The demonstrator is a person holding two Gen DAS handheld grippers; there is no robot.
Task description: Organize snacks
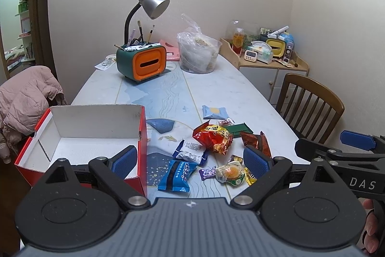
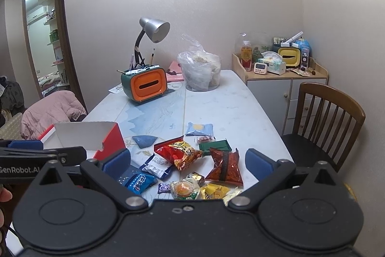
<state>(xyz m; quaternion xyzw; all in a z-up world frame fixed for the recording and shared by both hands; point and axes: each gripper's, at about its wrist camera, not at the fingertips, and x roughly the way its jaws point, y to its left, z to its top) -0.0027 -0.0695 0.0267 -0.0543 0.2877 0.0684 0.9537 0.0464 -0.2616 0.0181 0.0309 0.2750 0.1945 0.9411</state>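
Start of sorting: both the left gripper (image 1: 190,160) and right gripper (image 2: 187,161) hover with jaws wide open, empty, above snacks (image 1: 213,137) loose on the tabletop (image 1: 235,88); next, grab one for the empty box (image 1: 96,122).

A pale marble-look table (image 1: 240,93) with a blue patterned mat carries an open red box (image 1: 96,136) at nine o'clock, scattered snack packets (image 1: 211,139) at the centre, an orange-fronted pen holder (image 1: 142,62) with a desk lamp (image 1: 154,4) at eleven o'clock, and a clear plastic tub of bags (image 1: 199,52) at twelve.
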